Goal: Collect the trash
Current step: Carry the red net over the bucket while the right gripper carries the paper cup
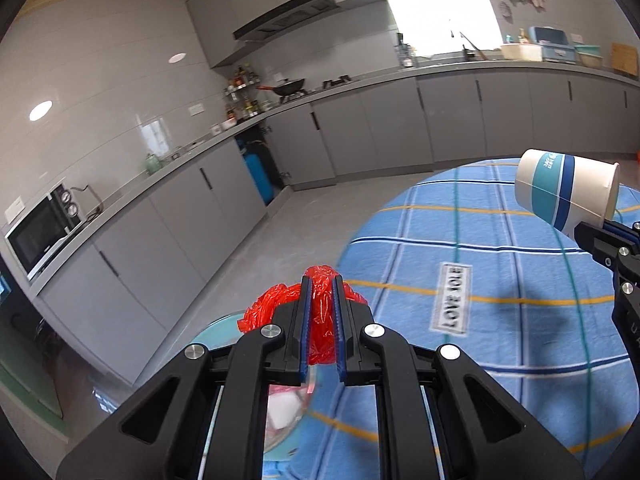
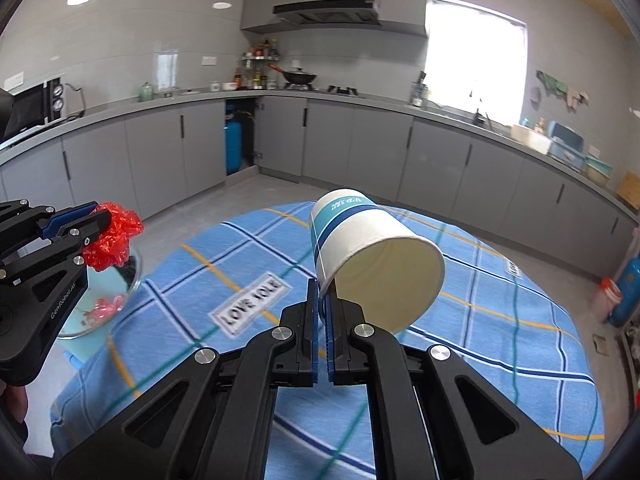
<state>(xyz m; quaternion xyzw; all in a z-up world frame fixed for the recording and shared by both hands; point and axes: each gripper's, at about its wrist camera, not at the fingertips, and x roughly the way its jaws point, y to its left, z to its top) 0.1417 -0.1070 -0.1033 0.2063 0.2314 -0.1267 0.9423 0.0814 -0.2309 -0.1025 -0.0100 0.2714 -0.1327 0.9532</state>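
Observation:
My left gripper (image 1: pixel 321 282) is shut on a crumpled red plastic bag (image 1: pixel 320 320) and holds it above a bin with a shiny round lid (image 2: pixel 134 276) at the table's left edge. The bag also shows in the right wrist view (image 2: pixel 114 240), with the left gripper (image 2: pixel 100 210) around it. My right gripper (image 2: pixel 322 286) is shut on the rim of a white paper cup with blue bands (image 2: pixel 372 256), held tilted above the table. The cup shows in the left wrist view (image 1: pixel 568 192) at the far right, with the right gripper (image 1: pixel 600 232) beneath it.
A round table with a blue checked cloth (image 2: pixel 400 360) lies below both grippers. Red scraps (image 2: pixel 106 306) lie in the bin. Grey kitchen cabinets (image 2: pixel 360 140) run along the walls. A blue cylinder (image 2: pixel 628 288) stands on the floor at right.

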